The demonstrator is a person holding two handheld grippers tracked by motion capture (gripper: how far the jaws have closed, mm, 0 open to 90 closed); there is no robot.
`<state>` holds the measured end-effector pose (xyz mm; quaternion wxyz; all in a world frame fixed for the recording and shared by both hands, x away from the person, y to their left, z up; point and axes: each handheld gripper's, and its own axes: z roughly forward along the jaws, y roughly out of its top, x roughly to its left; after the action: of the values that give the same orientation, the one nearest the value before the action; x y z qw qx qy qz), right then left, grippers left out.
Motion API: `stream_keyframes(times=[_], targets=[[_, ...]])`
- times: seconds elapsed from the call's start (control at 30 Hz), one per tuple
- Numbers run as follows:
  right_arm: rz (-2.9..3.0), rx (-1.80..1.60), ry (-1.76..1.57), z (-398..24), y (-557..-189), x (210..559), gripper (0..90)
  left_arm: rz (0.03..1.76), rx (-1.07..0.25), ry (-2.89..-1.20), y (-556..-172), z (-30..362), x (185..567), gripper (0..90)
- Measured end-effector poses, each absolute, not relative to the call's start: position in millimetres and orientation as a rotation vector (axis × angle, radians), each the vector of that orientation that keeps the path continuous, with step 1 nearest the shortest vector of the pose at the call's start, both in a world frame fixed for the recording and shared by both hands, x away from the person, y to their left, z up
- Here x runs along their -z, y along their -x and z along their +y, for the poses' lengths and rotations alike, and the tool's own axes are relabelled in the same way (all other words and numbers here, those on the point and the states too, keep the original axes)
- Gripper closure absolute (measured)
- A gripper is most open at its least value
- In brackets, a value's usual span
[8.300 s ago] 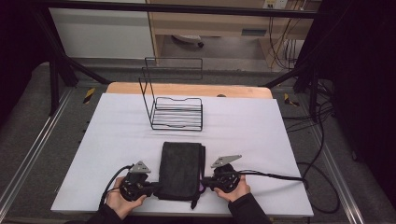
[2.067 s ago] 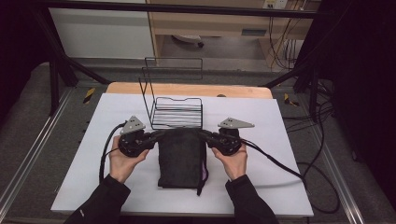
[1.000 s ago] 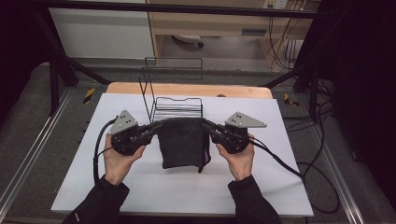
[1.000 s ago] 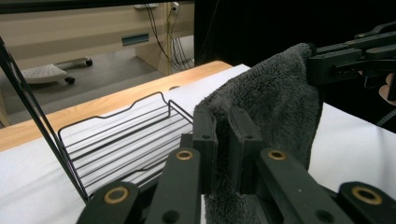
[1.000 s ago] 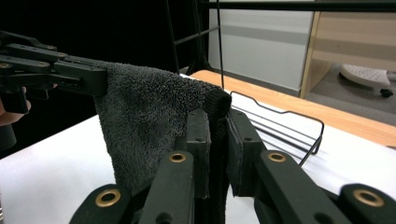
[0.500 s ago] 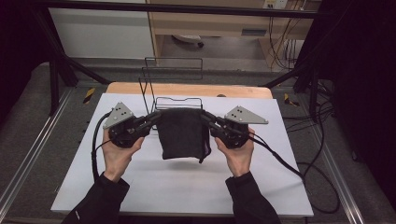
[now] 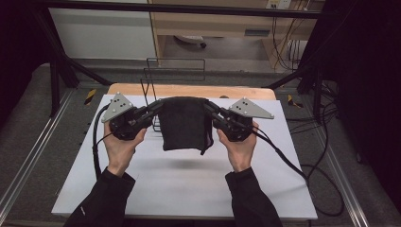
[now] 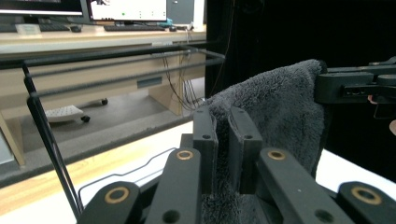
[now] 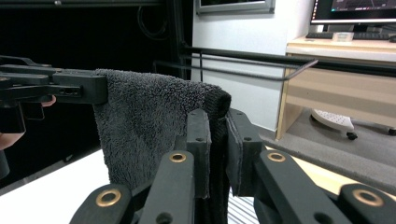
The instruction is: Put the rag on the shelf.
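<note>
White tabletop [image 7: 189, 189]: folded dark grey terry towel [image 7: 183, 124] hangs aloft, both top corners clamped by left gripper [image 7: 158, 106] and right gripper [image 7: 208, 107]; next, probably, drape over black wire rack [image 7: 150, 94] at twelve o'clock.

Past my white table [image 7: 179, 189]: wooden desk [image 7: 227, 21] with monitors [image 8: 128, 8] and keyboard [image 8: 135, 28], grey carpet floor [image 7: 23, 137] around it, dim right side.

A dark grey towel [image 7: 183, 123], black wire rack [image 7: 152, 94], white table [image 7: 189, 184] with a pale wooden edge
</note>
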<state>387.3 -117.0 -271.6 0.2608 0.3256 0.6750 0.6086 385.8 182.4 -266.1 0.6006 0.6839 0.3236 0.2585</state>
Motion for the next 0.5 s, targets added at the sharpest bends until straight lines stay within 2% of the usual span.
stream_keyframes(times=[0.5], targets=[[1.749,-1.642,-0.829,-106.9,-398.7,240.5,81.4,0.730,-0.653,-1.512,-395.7,187.9,241.0,82.6]])
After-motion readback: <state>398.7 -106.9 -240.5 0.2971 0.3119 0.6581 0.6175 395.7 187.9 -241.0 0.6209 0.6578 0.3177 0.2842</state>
